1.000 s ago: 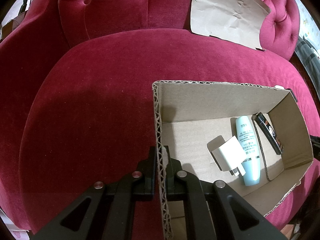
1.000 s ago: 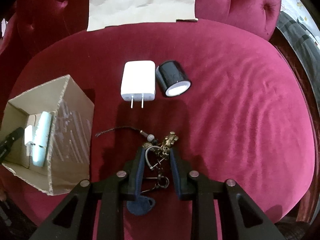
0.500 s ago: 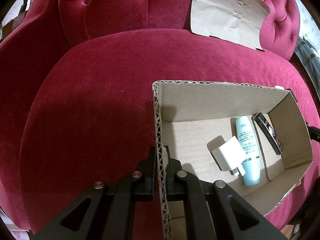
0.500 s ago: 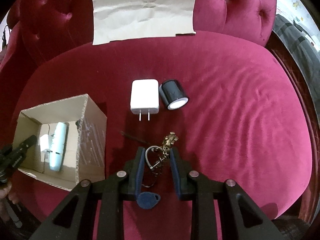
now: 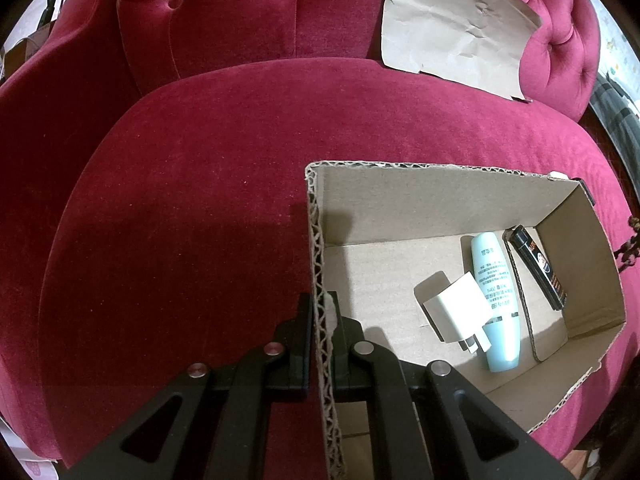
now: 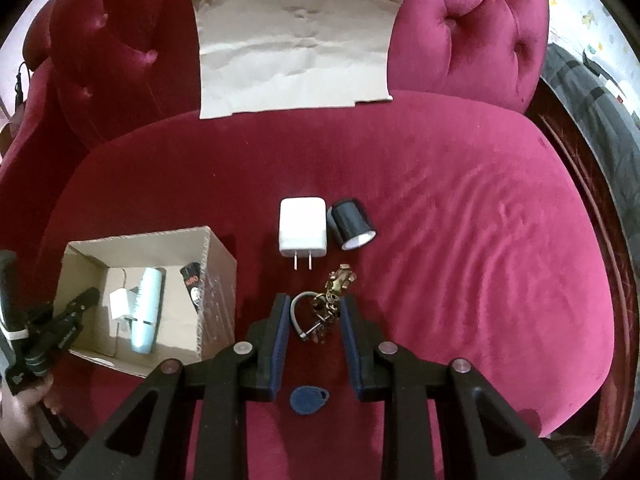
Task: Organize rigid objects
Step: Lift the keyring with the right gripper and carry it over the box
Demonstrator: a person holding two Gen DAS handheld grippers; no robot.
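My left gripper (image 5: 320, 308) is shut on the near wall of an open cardboard box (image 5: 440, 200) on the red sofa seat. Inside lie a small white charger (image 5: 456, 308), a pale blue tube (image 5: 496, 296) and a black lighter (image 5: 540, 268). My right gripper (image 6: 314, 312) is shut on a bunch of keys (image 6: 320, 312) with a brass charm and a blue fob (image 6: 308, 398), lifted above the seat. A larger white charger (image 6: 303, 232) and a black tape roll (image 6: 352, 228) lie on the cushion beyond. The box (image 6: 216, 272) is to the left in the right wrist view.
A sheet of brown paper (image 6: 296, 44) leans on the tufted sofa back (image 6: 472, 20). The sofa seat's right edge (image 6: 600, 280) drops off to a dark floor with grey fabric.
My right gripper has risen with the keys; the cord has left the cushion and the sofa looks farther away. The left gripper and box have not moved.
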